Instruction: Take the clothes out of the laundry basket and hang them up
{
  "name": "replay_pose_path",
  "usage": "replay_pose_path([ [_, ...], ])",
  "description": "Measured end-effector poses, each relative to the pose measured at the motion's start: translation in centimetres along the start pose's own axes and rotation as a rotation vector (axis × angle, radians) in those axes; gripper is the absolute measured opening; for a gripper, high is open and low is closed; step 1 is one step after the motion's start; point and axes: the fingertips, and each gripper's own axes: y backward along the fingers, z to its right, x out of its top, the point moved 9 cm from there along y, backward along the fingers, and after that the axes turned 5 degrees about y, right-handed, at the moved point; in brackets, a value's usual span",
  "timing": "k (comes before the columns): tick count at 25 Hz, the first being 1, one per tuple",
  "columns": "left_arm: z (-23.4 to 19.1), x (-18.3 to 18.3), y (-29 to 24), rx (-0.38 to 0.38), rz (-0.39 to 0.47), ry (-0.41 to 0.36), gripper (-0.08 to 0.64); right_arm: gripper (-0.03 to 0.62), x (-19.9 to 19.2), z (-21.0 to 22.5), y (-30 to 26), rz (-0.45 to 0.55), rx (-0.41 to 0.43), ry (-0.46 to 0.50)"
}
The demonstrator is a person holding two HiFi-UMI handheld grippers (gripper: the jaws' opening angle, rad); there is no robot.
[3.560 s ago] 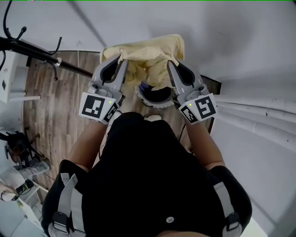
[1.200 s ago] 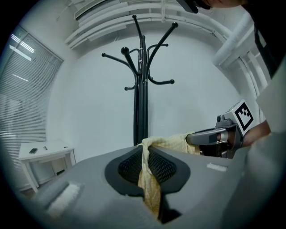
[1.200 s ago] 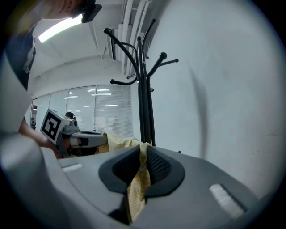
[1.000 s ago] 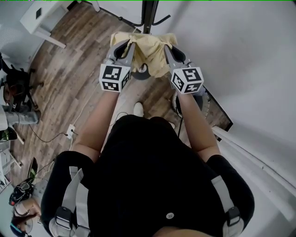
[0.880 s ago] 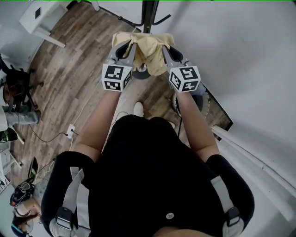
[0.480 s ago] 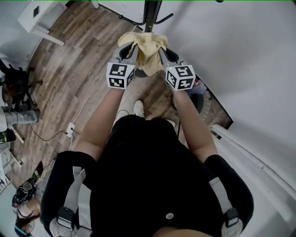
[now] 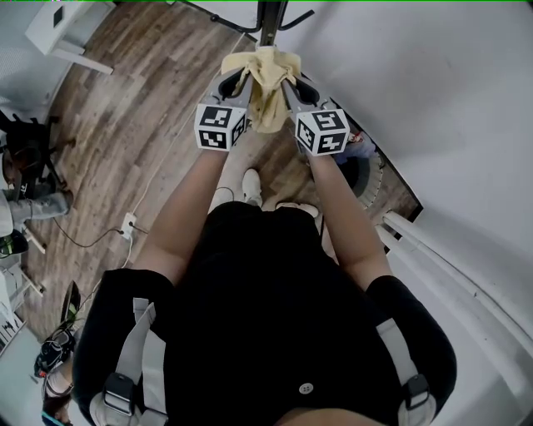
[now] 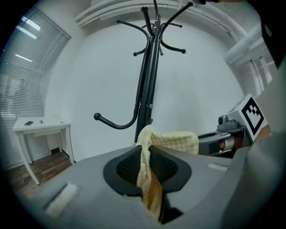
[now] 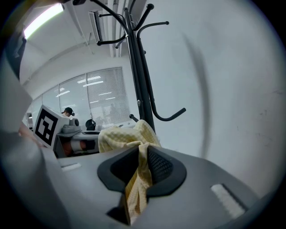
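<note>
The left claw (image 7: 239,76) and right claw (image 7: 286,81), each pinching the yellow cloth (image 7: 265,68) with jaws just easing open, have brought it to the coat rack (image 7: 271,15) at top centre, ready for hanging.

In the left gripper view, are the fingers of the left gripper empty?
No, a yellow waffle-weave cloth is pinched between the fingers of the left gripper and hangs down from them.
</note>
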Motion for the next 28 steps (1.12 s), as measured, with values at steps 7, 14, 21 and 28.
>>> replay_pose_path([
  [7,-0.4,-0.8,0.4,0.002,-0.017,-0.033,0.071,0.108,-0.9,-0.1,-0.1,-0.023,-0.002,0.0],
  [14,-0.8,-1.9,1.0,0.014,-0.052,-0.116,0.136,0.132,-1.9,-0.3,-0.2,-0.065,0.004,0.016],
  [21,-0.8,-3.3,1.6,0.004,-0.07,-0.105,0.179,0.153,-3.1,-0.5,0.1,-0.091,0.009,0.015],
  [28,-1.1,-3.6,2.6,-0.001,-0.065,-0.096,0.201,0.179,-3.6,-1.1,0.6,-0.094,0.002,0.014],
])
